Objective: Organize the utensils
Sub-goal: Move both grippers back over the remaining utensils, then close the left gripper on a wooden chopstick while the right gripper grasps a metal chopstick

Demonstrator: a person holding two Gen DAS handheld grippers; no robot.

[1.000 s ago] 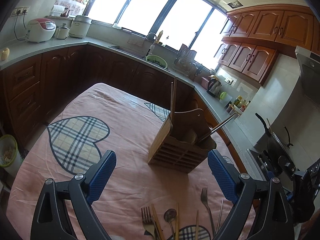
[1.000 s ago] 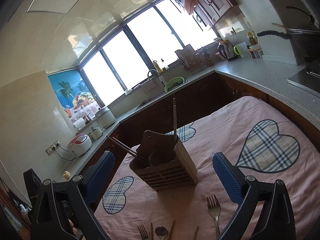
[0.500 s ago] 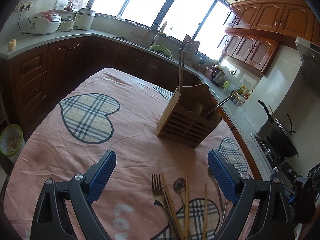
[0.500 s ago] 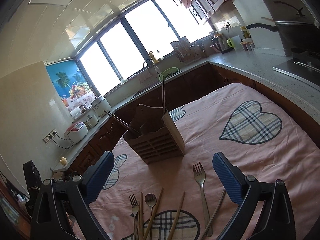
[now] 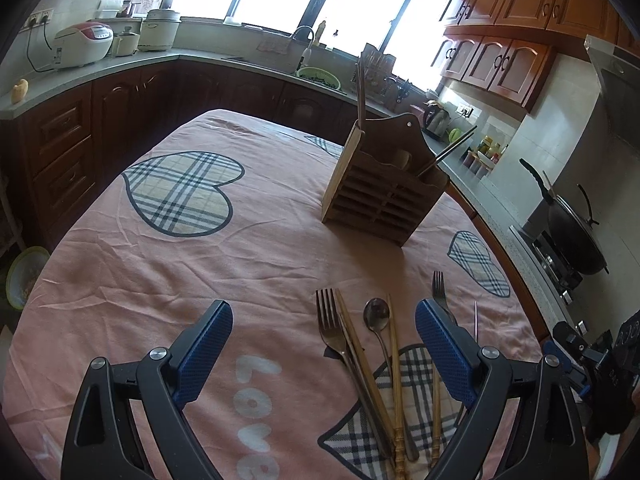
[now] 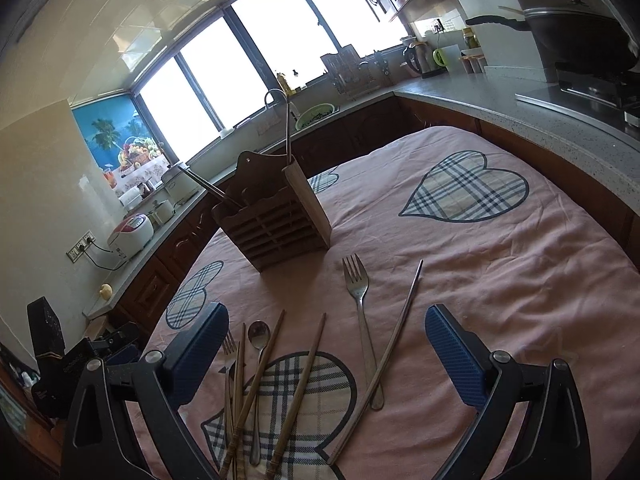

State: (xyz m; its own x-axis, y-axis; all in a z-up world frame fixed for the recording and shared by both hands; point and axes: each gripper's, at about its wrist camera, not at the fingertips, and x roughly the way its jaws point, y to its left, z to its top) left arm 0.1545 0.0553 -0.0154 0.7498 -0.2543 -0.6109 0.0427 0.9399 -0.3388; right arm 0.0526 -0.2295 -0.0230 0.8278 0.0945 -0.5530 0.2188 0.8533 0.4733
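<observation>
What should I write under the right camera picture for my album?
Open gripper above forks, a spoon and chopsticks on a pink tablecloth, facing a wooden holder.

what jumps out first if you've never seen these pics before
The wooden utensil holder stands upright mid-table on the pink heart-print tablecloth, a few utensils already poking out of it. In front of it lies a loose spread of forks, a spoon and chopsticks. Both the left gripper and right gripper hang open and empty over that spread.
</observation>
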